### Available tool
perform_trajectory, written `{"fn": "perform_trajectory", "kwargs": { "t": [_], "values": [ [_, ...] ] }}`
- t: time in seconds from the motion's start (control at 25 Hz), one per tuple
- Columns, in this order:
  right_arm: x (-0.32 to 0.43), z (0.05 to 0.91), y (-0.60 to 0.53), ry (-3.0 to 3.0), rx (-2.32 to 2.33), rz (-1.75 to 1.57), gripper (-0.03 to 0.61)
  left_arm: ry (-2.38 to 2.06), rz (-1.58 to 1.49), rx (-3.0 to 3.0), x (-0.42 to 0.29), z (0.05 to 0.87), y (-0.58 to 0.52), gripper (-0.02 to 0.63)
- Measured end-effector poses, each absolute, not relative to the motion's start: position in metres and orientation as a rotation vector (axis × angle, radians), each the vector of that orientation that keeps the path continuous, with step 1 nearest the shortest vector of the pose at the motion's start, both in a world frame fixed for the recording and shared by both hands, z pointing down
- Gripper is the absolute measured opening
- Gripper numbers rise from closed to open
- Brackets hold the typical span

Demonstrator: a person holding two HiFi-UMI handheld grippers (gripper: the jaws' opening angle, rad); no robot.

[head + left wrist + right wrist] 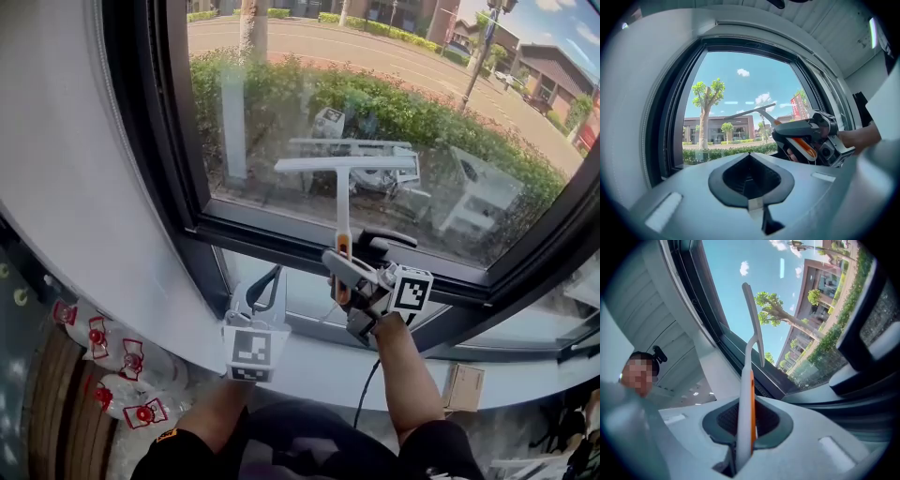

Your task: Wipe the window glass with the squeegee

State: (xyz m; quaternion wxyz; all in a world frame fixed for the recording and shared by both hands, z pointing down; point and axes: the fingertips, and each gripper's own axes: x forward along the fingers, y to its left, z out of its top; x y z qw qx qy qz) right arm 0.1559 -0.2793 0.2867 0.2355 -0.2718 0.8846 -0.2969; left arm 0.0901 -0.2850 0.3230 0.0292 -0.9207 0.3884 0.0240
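Left gripper (264, 291) jaws closed, empty | right gripper (361, 270) jaws clamping squeegee (344, 165) handle | blade raised at window glass (281, 94)

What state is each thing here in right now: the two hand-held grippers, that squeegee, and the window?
Left hand-held gripper: shut, holding nothing, low beneath the sill.
Right hand-held gripper: shut on the squeegee's handle.
Squeegee: upright, blade level across the lower glass; contact with the glass cannot be confirmed.
Window: appears closed; glass clear enough to show the hedge and street outside.
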Motion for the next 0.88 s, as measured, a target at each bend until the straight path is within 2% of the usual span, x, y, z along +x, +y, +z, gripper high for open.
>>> {"fn": "perform_trajectory", "kwargs": {
  "t": [0.4,0.88],
  "values": [
    [0.164,0.294,-0.258,2.503,-0.835,-0.739,0.029,1.178,0.045,-2.823,0.101,0.325,-0.275,0.011],
    [0.191,0.194,-0.233,2.613,-0.787,-0.443,0.029,1.134,0.161,-2.736,0.128,0.283,-0.262,0.011]
  ]
}}
